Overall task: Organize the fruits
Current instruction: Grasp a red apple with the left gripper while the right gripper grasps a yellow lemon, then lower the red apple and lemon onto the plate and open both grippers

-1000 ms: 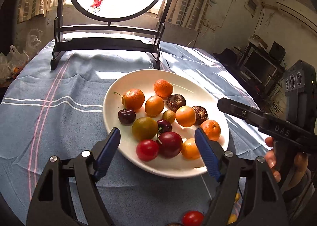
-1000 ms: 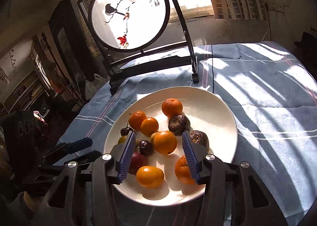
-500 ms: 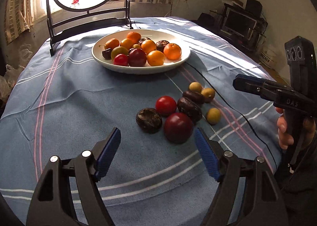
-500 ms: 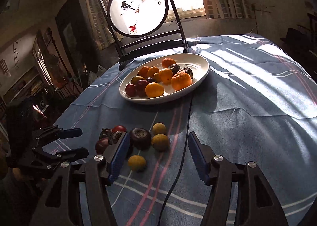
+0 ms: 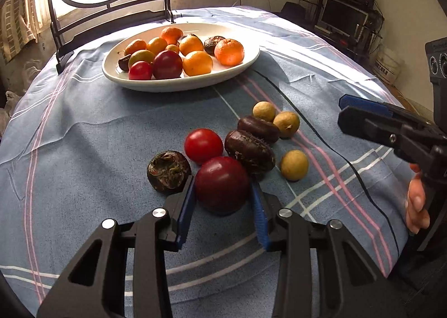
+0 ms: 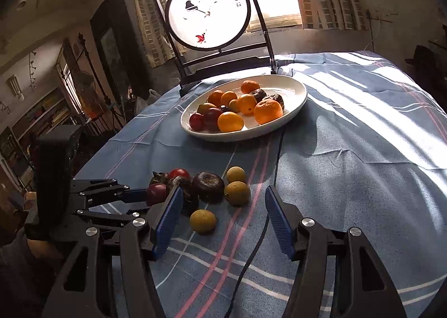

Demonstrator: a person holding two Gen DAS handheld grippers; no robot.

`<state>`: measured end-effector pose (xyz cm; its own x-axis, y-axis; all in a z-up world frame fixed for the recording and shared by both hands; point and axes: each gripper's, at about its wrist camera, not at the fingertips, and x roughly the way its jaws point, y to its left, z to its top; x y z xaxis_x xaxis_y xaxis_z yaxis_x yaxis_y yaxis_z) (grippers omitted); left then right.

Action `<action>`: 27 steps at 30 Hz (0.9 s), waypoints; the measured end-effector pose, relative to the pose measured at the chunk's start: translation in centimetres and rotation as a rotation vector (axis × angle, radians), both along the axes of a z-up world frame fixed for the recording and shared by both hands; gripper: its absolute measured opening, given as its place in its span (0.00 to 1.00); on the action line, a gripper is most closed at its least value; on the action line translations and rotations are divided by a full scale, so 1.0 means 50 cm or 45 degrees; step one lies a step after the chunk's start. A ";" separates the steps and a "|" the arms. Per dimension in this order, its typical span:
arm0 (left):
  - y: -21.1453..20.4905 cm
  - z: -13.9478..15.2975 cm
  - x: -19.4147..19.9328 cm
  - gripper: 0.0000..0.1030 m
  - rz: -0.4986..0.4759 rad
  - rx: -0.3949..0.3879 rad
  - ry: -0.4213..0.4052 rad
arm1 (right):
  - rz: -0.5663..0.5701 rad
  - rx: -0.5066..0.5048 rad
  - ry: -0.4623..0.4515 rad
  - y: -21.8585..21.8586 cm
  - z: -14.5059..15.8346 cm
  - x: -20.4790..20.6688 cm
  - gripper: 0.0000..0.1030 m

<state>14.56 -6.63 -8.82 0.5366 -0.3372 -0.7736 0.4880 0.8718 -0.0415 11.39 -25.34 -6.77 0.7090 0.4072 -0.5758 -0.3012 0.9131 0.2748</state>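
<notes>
Left wrist view
- left gripper point(image 5: 223, 200): jaws closing around the dark red plum point(image 5: 222, 184); both blue pads sit against its sides.
- plum's spot: on the blue striped cloth point(image 5: 83, 150), bottom centre, touching the red tomato point(image 5: 204, 145) at its 11 o'clock.
- neighbours: a dark wrinkled fruit point(image 5: 168, 171) at 9 o'clock of the plum, another dark fruit point(image 5: 250, 153) at 1 o'clock, a small yellow fruit point(image 5: 294, 165) at 3 o'clock.
- white plate point(image 5: 245, 62): at 12 o'clock, well apart, piled with oranges and red fruit.
- right gripper point(image 5: 363, 119): at 3 o'clock of the loose fruit, above the cloth.

Right wrist view
- right gripper point(image 6: 220, 217): fingers spread, nothing pinched; a small yellow fruit point(image 6: 203, 221) lies on the cloth between them.
- left gripper point(image 6: 152, 196): at 9 o'clock, at the plum point(image 6: 156, 193).
- plate point(image 6: 296, 100): 12 o'clock, in front of a round framed screen point(image 6: 208, 11).
</notes>
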 end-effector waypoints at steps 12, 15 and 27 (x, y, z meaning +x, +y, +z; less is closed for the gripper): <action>0.098 0.035 -0.083 0.36 0.062 -0.100 -0.033 | 0.186 -0.386 0.135 0.124 -0.033 0.020 0.51; 0.112 0.037 -0.083 0.36 0.076 -0.122 -0.025 | 0.181 -0.453 0.180 0.145 -0.045 0.029 0.44; 0.139 0.053 -0.069 0.36 0.085 -0.204 -0.033 | 0.082 -0.221 0.079 0.067 0.004 0.004 0.26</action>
<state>11.10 0.30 -6.19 0.5811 -0.4183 -0.6981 0.4322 0.8854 -0.1708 11.56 -22.01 -6.58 0.6456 0.3417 -0.6830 -0.3482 0.9276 0.1350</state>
